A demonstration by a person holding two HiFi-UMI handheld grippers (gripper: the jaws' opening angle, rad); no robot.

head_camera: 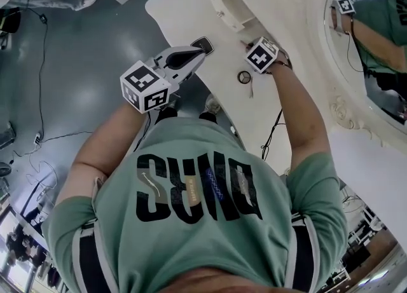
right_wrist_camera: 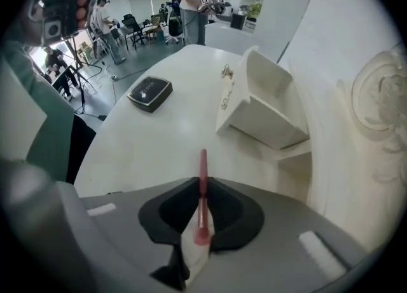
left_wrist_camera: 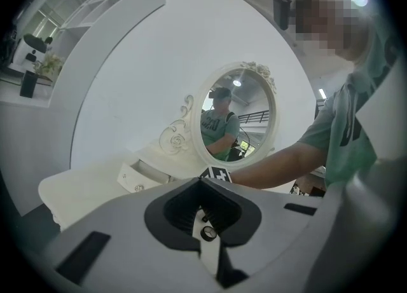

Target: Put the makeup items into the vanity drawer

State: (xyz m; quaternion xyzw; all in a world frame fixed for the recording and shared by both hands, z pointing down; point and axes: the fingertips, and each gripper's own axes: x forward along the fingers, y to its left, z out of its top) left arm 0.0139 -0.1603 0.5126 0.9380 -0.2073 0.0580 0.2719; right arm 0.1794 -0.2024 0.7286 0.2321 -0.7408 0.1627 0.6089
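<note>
Pinched between my right claw's [right_wrist_camera: 202,181] narrowed jaws, a slim pink stick [right_wrist_camera: 203,161] hangs above the glossy white desk [right_wrist_camera: 146,152], near the open white wooden drawer [right_wrist_camera: 267,104]. My left claw [left_wrist_camera: 201,180] is closed and empty over the grey floor [head_camera: 76,50].

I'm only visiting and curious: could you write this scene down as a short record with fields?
Right hand-held gripper: shut on a slim pink makeup stick
Left hand-held gripper: shut, empty
Vanity drawer: pulled open
Black compact: lying on the vanity top
</note>
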